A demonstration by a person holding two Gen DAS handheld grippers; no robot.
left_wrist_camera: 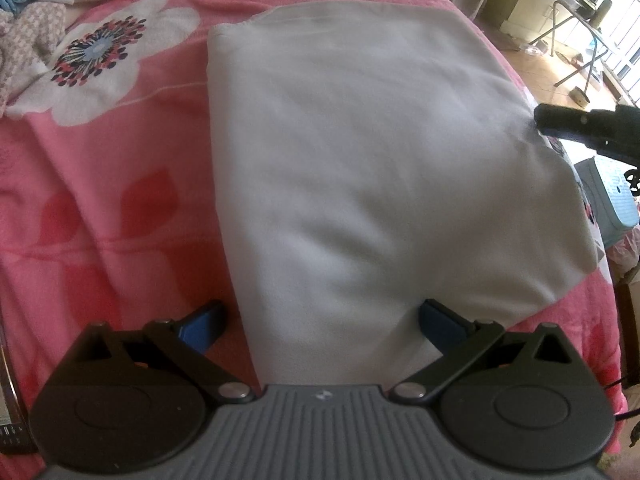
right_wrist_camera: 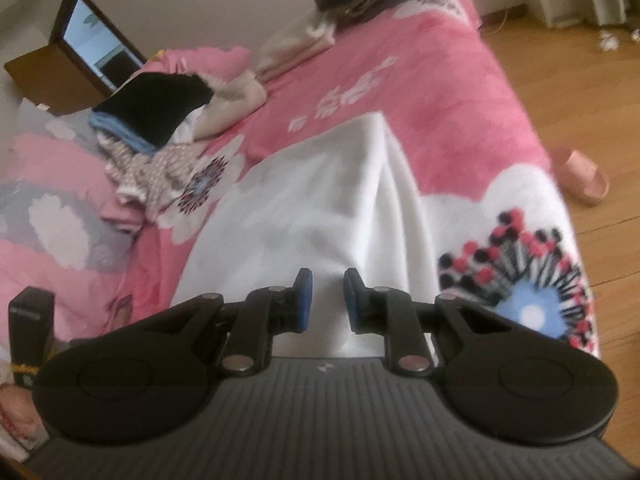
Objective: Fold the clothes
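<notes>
White print on the pink bedspread [left_wrist_camera: 120, 184], illegible.

- A bed with a pink flowered blanket [left_wrist_camera: 100, 208] fills most of the room.
- Wooden plank floor [right_wrist_camera: 568, 92] runs beside it, with a pink slipper [right_wrist_camera: 582, 180] lying there.
- A dark-framed mirror [right_wrist_camera: 96, 40] leans against the pale wall [right_wrist_camera: 208, 0].
- Bright daylight enters through windows [left_wrist_camera: 624, 20] behind a folding table [left_wrist_camera: 576, 12].

Pink floral blanket [right_wrist_camera: 440, 92] spread over the bed, printed with large white flowers. Open laptop [right_wrist_camera: 96, 44] on a brown stand beside the bed. Pink slipper [right_wrist_camera: 580, 180] on the wooden floor [right_wrist_camera: 580, 80]. Folding table [left_wrist_camera: 576, 36] by a bright window, cluttered on top. Blue patterned bin [left_wrist_camera: 612, 196] near the bed's edge.
</notes>
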